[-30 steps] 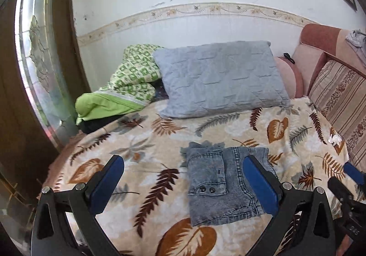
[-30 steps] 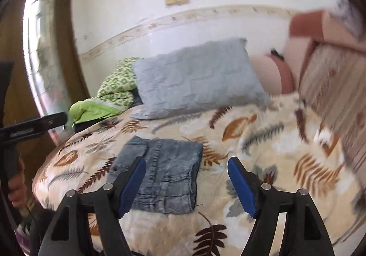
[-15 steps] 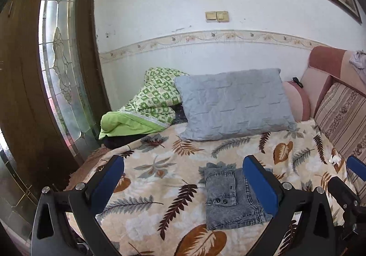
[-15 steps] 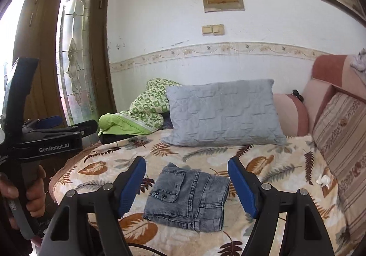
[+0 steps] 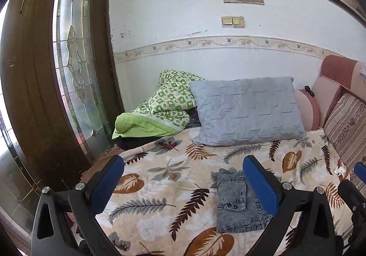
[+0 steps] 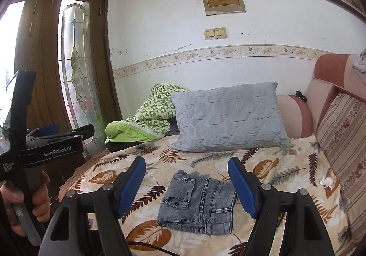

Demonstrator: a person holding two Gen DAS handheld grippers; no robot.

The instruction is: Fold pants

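Note:
The grey denim pants (image 6: 199,205) lie folded into a small square on the leaf-patterned bedspread (image 6: 286,173). They also show in the left wrist view (image 5: 235,203), partly behind a blue finger. My left gripper (image 5: 183,185) is open and empty, held back from the bed and to the left of the pants. My right gripper (image 6: 186,183) is open and empty, held back from the bed with the pants seen between its fingers. The left gripper's body (image 6: 52,143) and the hand holding it show at the left of the right wrist view.
A grey pillow (image 6: 228,118) and a green blanket (image 6: 148,118) lie at the head of the bed by the white wall. A striped sofa cushion (image 6: 343,141) lines the right side. A wooden door with glass (image 5: 75,86) stands at the left.
Both grippers have drawn back and up from the bed, so the folded pants look smaller and farther away. Both stay open and empty.

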